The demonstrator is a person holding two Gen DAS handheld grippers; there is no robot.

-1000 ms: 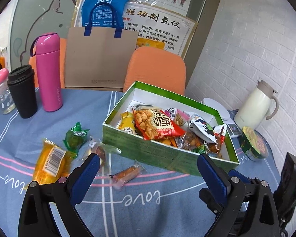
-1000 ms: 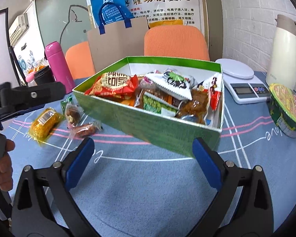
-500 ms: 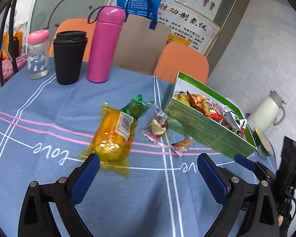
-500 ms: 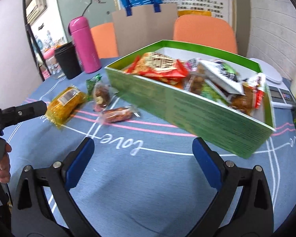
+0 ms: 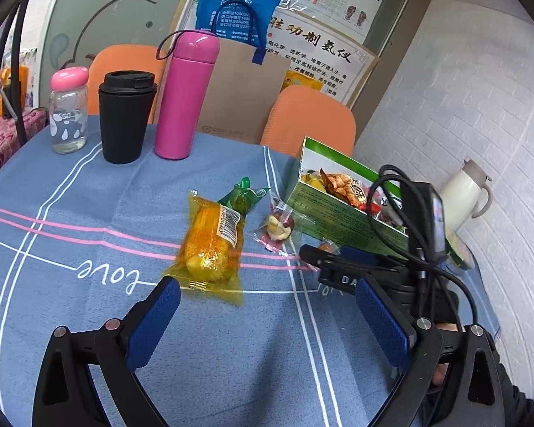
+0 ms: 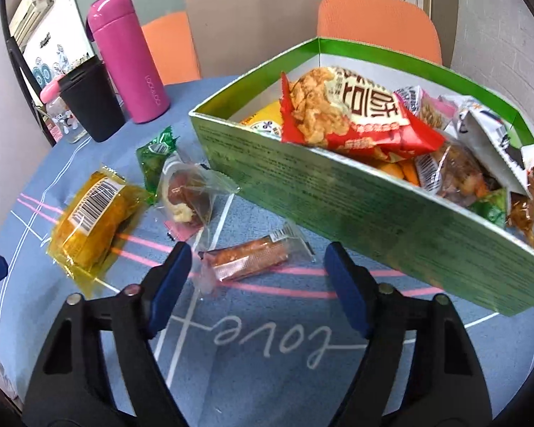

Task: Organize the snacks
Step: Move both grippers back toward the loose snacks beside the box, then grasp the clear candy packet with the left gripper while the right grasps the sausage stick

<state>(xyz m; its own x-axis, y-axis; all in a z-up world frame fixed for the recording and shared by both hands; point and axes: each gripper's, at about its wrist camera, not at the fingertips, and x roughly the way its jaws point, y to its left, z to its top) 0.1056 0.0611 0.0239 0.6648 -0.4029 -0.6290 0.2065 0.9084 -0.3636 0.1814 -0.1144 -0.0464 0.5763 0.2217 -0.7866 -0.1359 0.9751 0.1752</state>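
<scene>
Left wrist view: the left gripper (image 5: 263,315) is wide apart, empty, above the yellow pack (image 5: 211,243).

Right wrist view: the right gripper (image 6: 254,286) gapes, empty, around the orange bar (image 6: 247,258). The green box (image 6: 391,206) is nearly full; 4 snacks remain outside.

The light is bright and even, like a room lamp from above. Soft small shadows sit under the left gripper (image 5: 263,323) on the tablecloth (image 5: 71,185). Edges bend round and go black in the corners. The green box (image 6: 356,206) looks a little blurry.
</scene>
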